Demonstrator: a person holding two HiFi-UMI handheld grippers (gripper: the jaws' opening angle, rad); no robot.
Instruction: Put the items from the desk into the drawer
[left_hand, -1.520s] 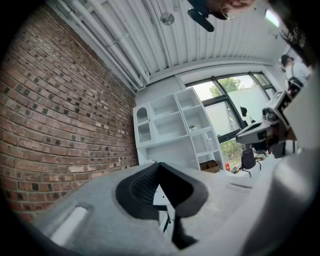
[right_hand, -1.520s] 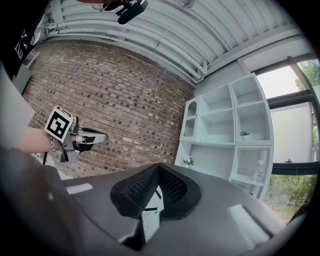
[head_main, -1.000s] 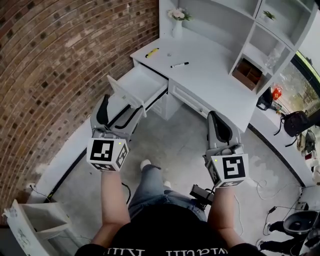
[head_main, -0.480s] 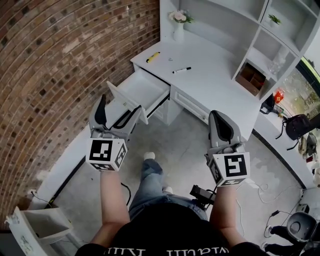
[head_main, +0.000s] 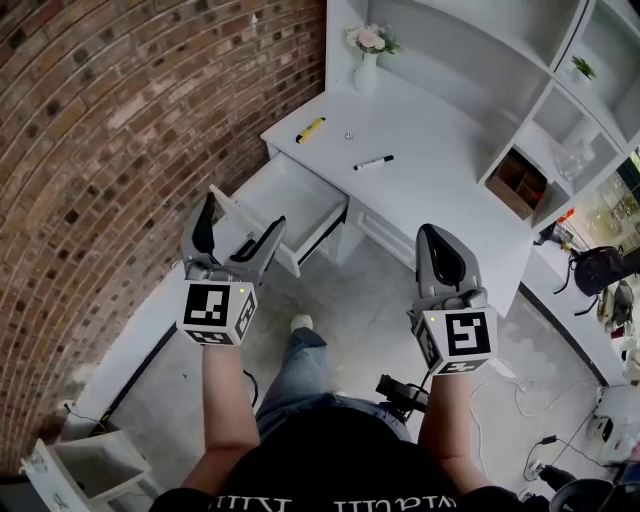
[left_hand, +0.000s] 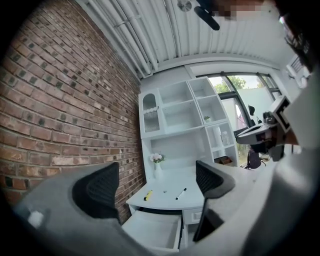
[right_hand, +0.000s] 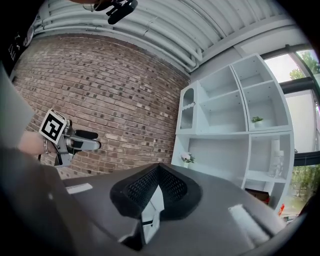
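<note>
On the white desk (head_main: 440, 170) lie a yellow marker (head_main: 311, 129), a black pen (head_main: 372, 162) and a tiny metal piece (head_main: 349, 135). The drawer (head_main: 285, 205) under the desk's left end is pulled out and looks empty. My left gripper (head_main: 238, 232) hangs open just short of the drawer's front, nothing between its jaws. In the left gripper view the yellow marker (left_hand: 148, 195), pen (left_hand: 181, 193) and drawer (left_hand: 155, 232) show between the jaws. My right gripper (head_main: 441, 254) is shut and holds nothing, below the desk's front edge.
A brick wall (head_main: 120, 130) runs along the left. A vase of flowers (head_main: 367, 52) stands at the desk's back. White shelves (head_main: 560, 110) rise behind the desk, one holding a brown box (head_main: 522, 183). Another white drawer unit (head_main: 85, 465) sits on the floor at lower left.
The desk and drawer have slid lower and closer in the head view. Both grippers keep their states.
</note>
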